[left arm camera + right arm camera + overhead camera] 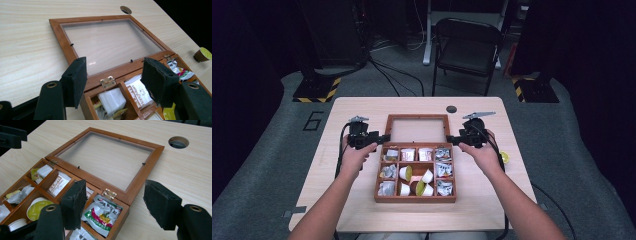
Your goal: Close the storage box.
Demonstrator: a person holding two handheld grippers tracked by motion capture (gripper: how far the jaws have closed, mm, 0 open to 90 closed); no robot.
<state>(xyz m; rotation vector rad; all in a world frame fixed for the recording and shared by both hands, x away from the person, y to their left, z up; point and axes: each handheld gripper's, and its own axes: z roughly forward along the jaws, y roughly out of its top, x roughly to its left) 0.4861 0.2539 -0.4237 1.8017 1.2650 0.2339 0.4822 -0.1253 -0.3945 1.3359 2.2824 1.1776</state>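
- A wooden box [415, 198] sits in the middle of the pale wood surface [357, 210]. It is square, brown and smooth.
- Its lid [418, 118] lies flat open behind it, joined by two small brass hinges [108, 82]. The lid is a wood frame around a clear pane.
- Thin wood walls cut the box into small square cells.
- The cells at the right side hold shiny crinkled packets [103, 213] with green and red print.
- The cells at the back hold flat paper tea bags [58, 184].
- The middle cells hold small round white cups [427, 176], some with yellow-green tops.
- One more brown cup [202, 54] with a yellow-green top sits alone on the surface, to the right of the box.
- The left tongs [385, 138] are spread apart, holding nothing, just by the box's back left corner.
- The right tongs [450, 139] are spread apart too, holding nothing, by the back right corner.
- The tongs' pads [75, 202] are black, blocky and rough like foam.
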